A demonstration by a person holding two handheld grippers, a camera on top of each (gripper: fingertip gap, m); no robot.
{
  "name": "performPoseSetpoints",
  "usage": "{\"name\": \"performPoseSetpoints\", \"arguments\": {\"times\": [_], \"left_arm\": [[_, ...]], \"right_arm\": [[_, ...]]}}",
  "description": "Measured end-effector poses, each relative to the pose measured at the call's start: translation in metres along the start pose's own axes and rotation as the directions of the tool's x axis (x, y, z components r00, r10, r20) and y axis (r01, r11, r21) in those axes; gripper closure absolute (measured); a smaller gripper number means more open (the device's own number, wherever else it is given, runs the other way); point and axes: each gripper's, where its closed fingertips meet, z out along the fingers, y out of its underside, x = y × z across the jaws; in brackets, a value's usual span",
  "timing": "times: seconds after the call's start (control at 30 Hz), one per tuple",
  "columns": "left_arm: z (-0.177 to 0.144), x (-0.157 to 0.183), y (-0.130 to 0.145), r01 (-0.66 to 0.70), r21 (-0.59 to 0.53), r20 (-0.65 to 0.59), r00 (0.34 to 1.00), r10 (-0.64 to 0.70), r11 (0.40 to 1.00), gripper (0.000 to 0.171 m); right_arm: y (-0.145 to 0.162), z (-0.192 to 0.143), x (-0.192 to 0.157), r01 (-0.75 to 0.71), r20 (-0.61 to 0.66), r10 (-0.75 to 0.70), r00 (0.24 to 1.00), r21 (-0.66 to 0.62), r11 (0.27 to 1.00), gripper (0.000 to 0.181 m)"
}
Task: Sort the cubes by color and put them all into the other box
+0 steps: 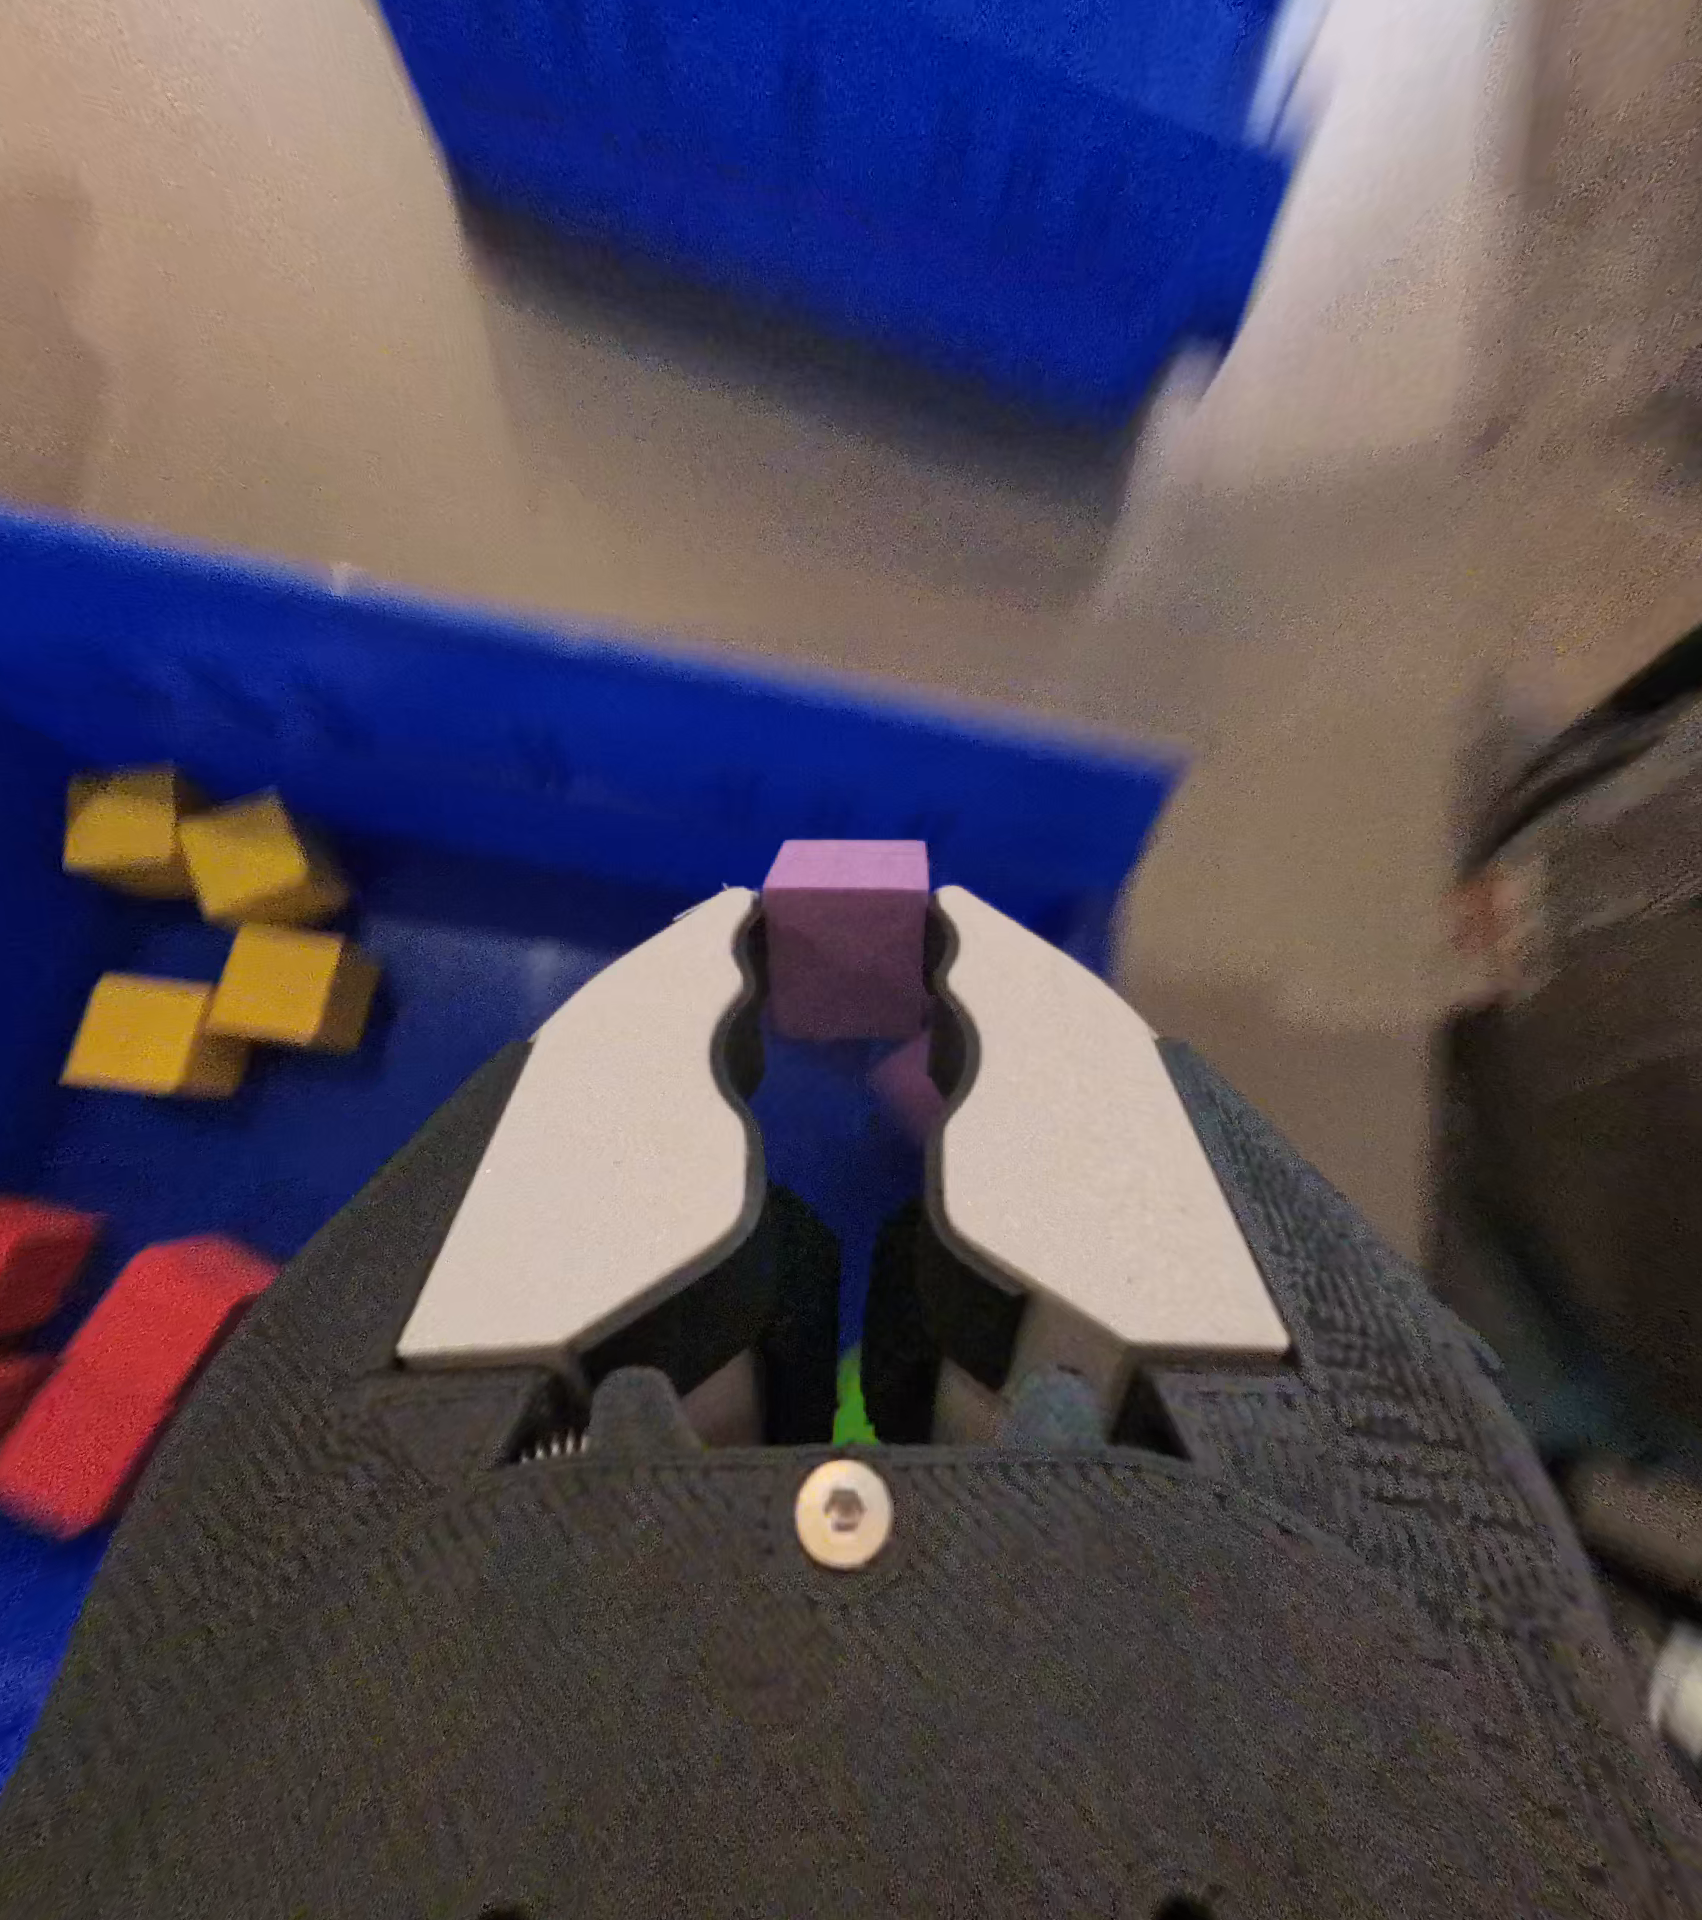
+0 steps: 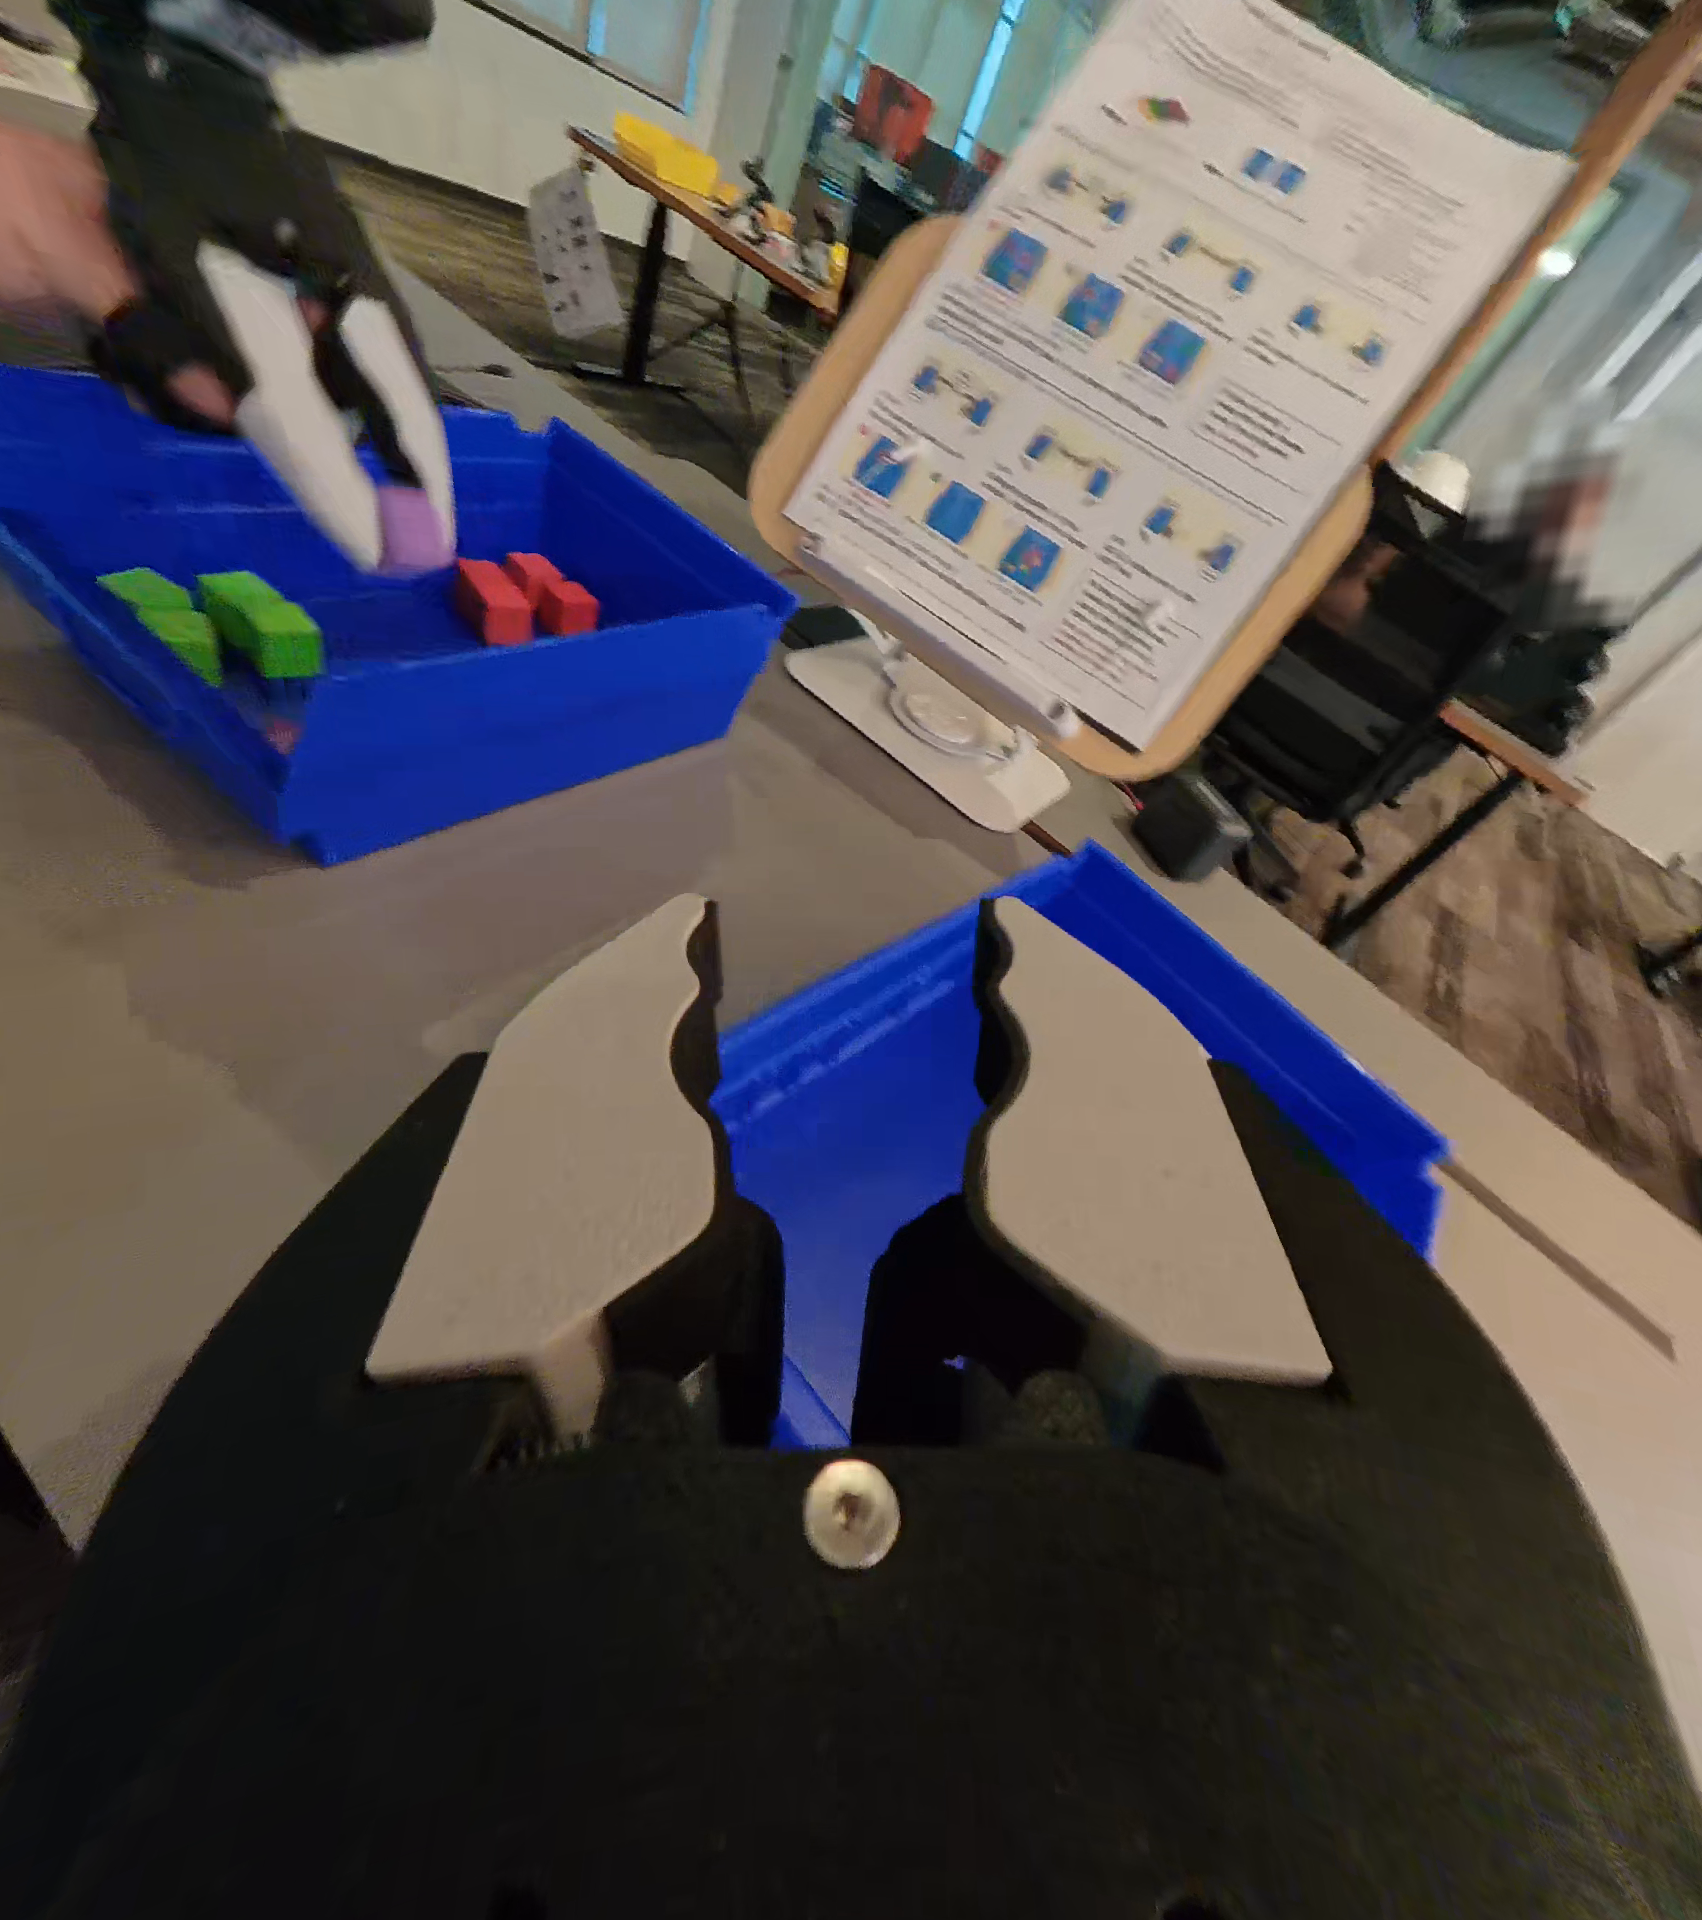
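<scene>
My left gripper (image 1: 845, 914) is shut on a purple cube (image 1: 845, 935) and holds it above a blue bin (image 1: 514, 717). That bin holds several yellow cubes (image 1: 223, 925) and red cubes (image 1: 47, 1340). In the right wrist view the left gripper (image 2: 405, 540) holds the purple cube (image 2: 411, 530) over the far blue bin (image 2: 514, 727), which also has green cubes (image 2: 223, 623) and red cubes (image 2: 525, 608). My right gripper (image 2: 847, 925) is open and empty, over the near blue bin (image 2: 1242, 1039).
A second blue bin (image 1: 826, 187) lies farther off on the grey table (image 1: 255, 364). A printed sheet on a wooden-backed stand (image 2: 1138, 395) stands behind the bins. The table's right edge (image 2: 1553, 1195) drops to the floor. Other tables and a person are beyond.
</scene>
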Motion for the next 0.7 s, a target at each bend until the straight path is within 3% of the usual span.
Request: {"name": "performPoseSetpoints", "arguments": {"times": [0.07, 0.1, 0.2, 0.27, 0.37, 0.53, 0.7], "left_arm": [[-0.029, 0.029, -0.042, 0.137, 0.28, -0.149, 0.984, -0.098, 0.95, 0.143], [-0.043, 0.042, -0.056, 0.208, 0.366, -0.225, 0.965, -0.131, 0.907, 0.143], [-0.071, 0.078, -0.081, 0.414, 0.469, -0.458, 0.869, -0.187, 0.78, 0.143], [-0.08, 0.098, -0.09, 0.492, 0.49, -0.557, 0.812, -0.176, 0.72, 0.143], [-0.081, 0.121, -0.094, 0.538, 0.481, -0.629, 0.762, -0.155, 0.692, 0.143], [-0.068, 0.15, -0.092, 0.548, 0.436, -0.676, 0.723, -0.143, 0.714, 0.143], [-0.051, 0.173, -0.094, 0.55, 0.384, -0.723, 0.678, -0.128, 0.742, 0.143]], "right_arm": [[-0.013, 0.011, -0.022, 0.049, 0.062, -0.051, 0.997, 0.042, 0.998, 0.133], [-0.022, 0.017, -0.034, 0.073, 0.097, -0.08, 0.992, 0.072, 0.995, 0.132], [-0.051, 0.035, -0.067, 0.189, 0.164, -0.214, 0.963, 0.156, 0.97, 0.13], [-0.073, 0.045, -0.089, 0.267, 0.196, -0.308, 0.931, 0.212, 0.94, 0.129], [-0.103, 0.056, -0.117, 0.368, 0.222, -0.432, 0.874, 0.278, 0.887, 0.128], [-0.132, 0.061, -0.15, 0.431, 0.284, -0.529, 0.8, 0.342, 0.835, 0.13], [-0.129, 0.056, -0.167, 0.447, 0.345, -0.554, 0.758, 0.343, 0.826, 0.139]]}}
